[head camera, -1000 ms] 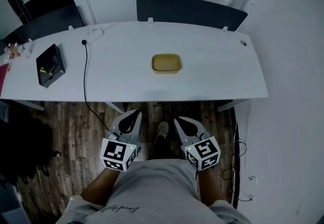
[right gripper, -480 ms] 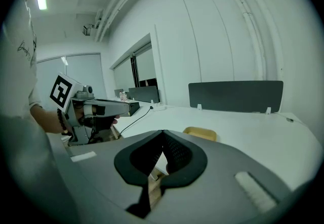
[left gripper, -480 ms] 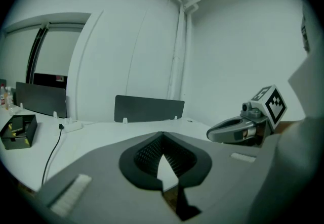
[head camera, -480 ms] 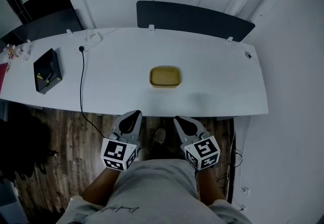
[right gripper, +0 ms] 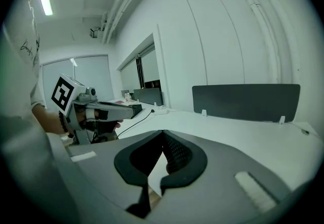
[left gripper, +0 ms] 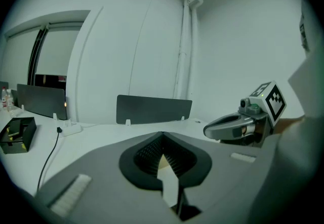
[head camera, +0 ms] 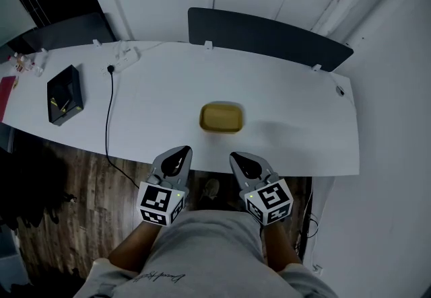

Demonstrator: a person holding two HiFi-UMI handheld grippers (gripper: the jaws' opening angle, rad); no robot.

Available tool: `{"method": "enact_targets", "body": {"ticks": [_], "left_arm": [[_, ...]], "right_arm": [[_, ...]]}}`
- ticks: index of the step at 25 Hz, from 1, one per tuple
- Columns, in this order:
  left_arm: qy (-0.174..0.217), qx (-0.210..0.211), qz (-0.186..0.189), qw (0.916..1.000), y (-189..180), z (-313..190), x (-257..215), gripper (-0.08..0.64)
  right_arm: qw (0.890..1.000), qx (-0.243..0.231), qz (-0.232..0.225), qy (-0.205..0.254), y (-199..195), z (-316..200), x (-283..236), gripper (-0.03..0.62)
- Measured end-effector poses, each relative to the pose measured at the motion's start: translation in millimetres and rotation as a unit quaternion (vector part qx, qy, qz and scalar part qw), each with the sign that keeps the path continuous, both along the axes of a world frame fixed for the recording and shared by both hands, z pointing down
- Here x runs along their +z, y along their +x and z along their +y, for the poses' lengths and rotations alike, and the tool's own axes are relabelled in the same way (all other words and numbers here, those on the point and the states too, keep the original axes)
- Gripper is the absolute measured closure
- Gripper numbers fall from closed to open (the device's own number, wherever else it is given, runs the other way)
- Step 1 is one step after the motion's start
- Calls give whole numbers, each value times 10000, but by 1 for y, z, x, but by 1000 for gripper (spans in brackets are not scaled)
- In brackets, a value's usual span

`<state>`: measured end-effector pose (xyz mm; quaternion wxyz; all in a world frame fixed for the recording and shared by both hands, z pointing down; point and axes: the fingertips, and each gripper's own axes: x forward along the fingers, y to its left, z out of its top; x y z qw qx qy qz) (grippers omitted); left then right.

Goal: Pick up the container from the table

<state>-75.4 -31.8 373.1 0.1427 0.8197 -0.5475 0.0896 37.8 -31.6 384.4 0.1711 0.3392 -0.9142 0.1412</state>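
Noting yellow container flat on white table, near the front edge and about midway along it, long axis parallel to that edge. Found bare tabletop on every side of it, with black box, cable and power strip well apart toward the left end and dark divider panel along the far edge. Logged left gripper and right gripper side by side at the front edge, jaws together and empty, tips toward the container, not touching it.
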Motion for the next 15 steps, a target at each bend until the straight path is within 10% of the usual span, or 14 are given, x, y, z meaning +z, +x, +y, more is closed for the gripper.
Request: {"method": "enact_targets", "body": {"ticks": [15], "left_arm": [[8,-242,-3,9997,13,-54,-3,560]], "right_arm": [[9997,-234,-16,-64,13,-62,7,577]]}}
